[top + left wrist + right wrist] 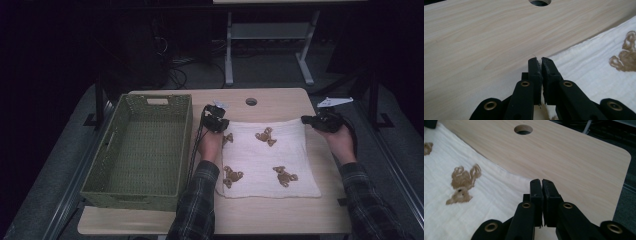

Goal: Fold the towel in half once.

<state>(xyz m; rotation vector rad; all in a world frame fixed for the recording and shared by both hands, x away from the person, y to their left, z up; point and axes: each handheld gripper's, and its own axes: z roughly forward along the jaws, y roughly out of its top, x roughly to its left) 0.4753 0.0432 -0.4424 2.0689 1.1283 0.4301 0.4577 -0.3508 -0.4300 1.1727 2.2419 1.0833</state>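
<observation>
Two grippers clamp the far corners of a white cloth: the left gripper (216, 121) is clenched on the far-left corner, its jaws pressed together with a sliver of fabric edge showing between them in the left gripper view (541, 65), and the right gripper (320, 121) is clenched on the far-right corner, where the right gripper view (541, 187) shows the jaws closed at the cloth's edge, though whether fabric is truly pinched there is hard to tell. From those two corners the cloth (267, 160) spreads back toward the person, lying flat on the counter (280, 102) at about 3 o'clock from the woven green basket (145, 150). It is printed with brown bears (266, 136) and looks thin, soft and very light; I judge it will sag and drape once lifted, with no stiffness of its own, so the corners are the sound places to hold, keeping the far edge taut between the hands. Its long axis runs roughly 9 to 3 o'clock, slightly wider than deep, with the gripped edge at 12 o'clock. A round cable hole (251, 101) sits beyond that edge, and the basket stands empty, just beside the cloth's left side.
</observation>
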